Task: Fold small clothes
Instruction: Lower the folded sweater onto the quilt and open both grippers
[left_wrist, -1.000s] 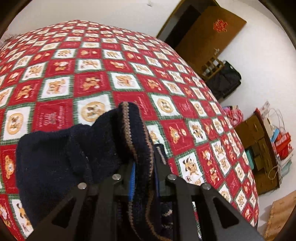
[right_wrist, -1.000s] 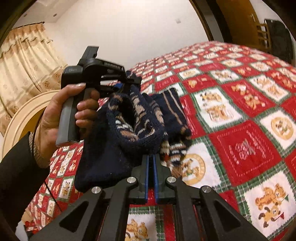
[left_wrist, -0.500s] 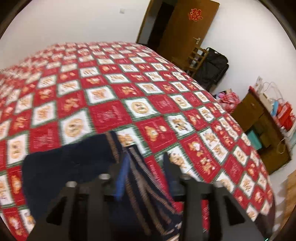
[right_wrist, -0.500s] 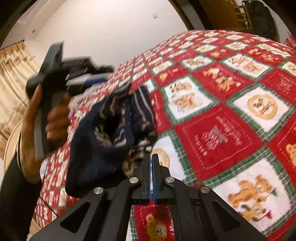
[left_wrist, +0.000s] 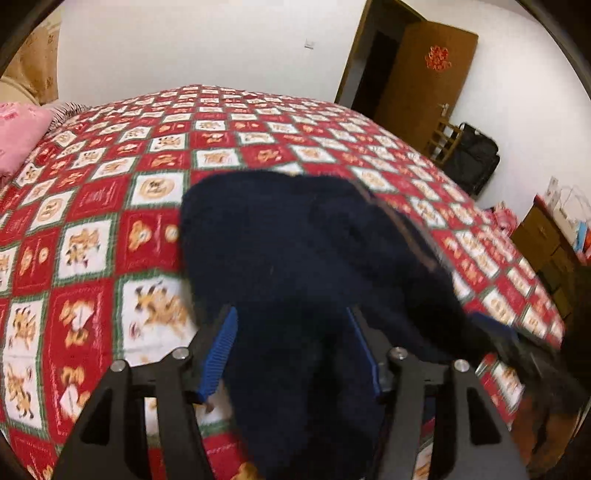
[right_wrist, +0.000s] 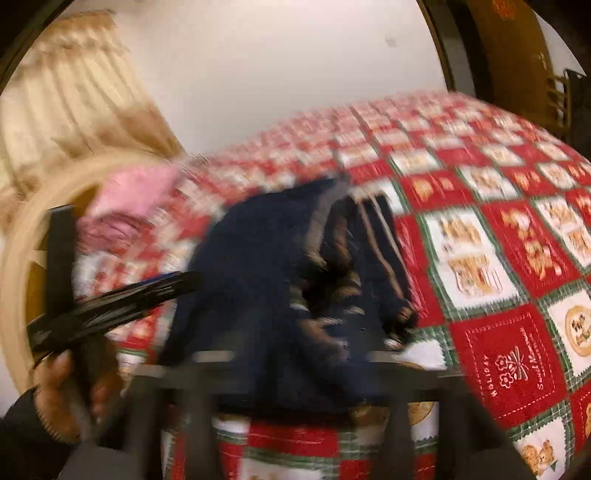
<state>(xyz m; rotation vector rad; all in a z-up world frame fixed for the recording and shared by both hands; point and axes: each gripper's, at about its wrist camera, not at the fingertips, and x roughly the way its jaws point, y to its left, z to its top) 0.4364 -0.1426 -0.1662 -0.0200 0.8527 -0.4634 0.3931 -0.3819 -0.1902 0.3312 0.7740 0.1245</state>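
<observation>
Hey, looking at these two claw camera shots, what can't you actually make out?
- Right claw: right wrist view, motion blur; open or shut unclear.
- Dark navy knitted garment: left wrist view, near end cut off by the bottom edge.
- Red patchwork bedspread beneath the garment: hidden in both views.

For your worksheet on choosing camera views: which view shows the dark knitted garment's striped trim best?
The right wrist view: the navy garment shows several tan stripes and patterned folds, though blurred. The left wrist view shows mostly plain dark fabric with one striped edge.
</observation>
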